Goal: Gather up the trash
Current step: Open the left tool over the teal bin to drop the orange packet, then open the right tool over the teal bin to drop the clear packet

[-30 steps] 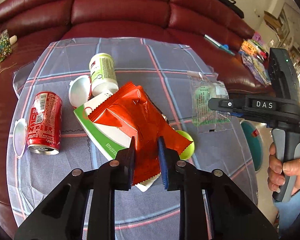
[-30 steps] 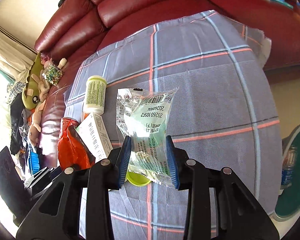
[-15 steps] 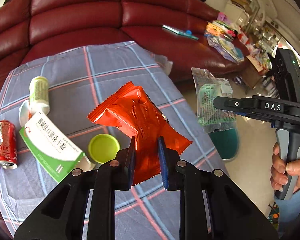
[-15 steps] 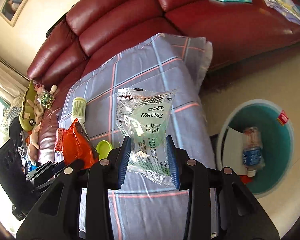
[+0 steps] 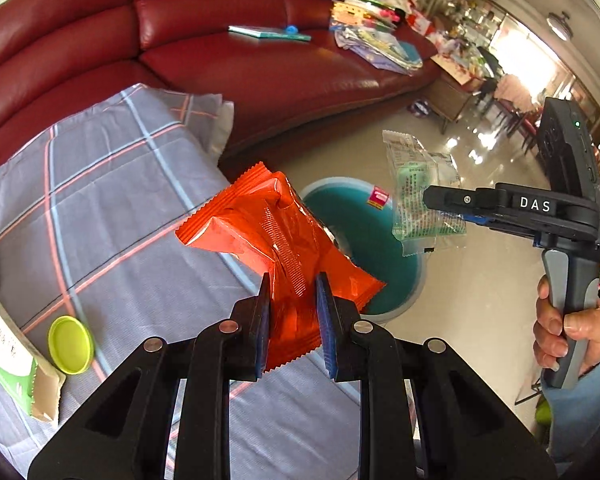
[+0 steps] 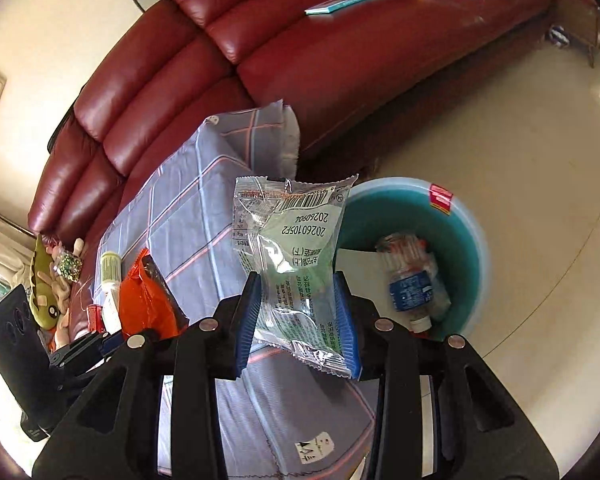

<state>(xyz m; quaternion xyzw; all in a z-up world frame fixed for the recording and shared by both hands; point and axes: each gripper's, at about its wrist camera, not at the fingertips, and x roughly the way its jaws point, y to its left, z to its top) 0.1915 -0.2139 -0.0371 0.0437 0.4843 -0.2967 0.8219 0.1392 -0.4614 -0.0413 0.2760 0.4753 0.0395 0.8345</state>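
Observation:
My left gripper [image 5: 293, 322] is shut on an orange snack wrapper [image 5: 276, 236], held in the air past the table's right edge, near the teal trash bin [image 5: 400, 256]. My right gripper [image 6: 298, 316] is shut on a clear green-printed plastic wrapper [image 6: 288, 240], held just left of the bin [image 6: 468, 240]. The bin stands on the floor and holds a plastic bottle [image 6: 410, 280] and a white sheet. In the left wrist view the right gripper [image 5: 444, 204] holds the clear wrapper [image 5: 420, 196] above the bin. The orange wrapper [image 6: 144, 300] shows at the left of the right wrist view.
The checked grey cloth [image 5: 100, 200] covers the table. On it lie a green lid [image 5: 70, 344], a green-and-white box [image 5: 8, 356] and a white bottle [image 6: 110, 270]. A red leather sofa [image 5: 220, 40] stands behind, with books and papers on it. A tiled floor [image 6: 540, 140] surrounds the bin.
Both grippers have swung right, away from the table, each still holding its wrapper. The bin has come much closer and now lies right below the wrappers.

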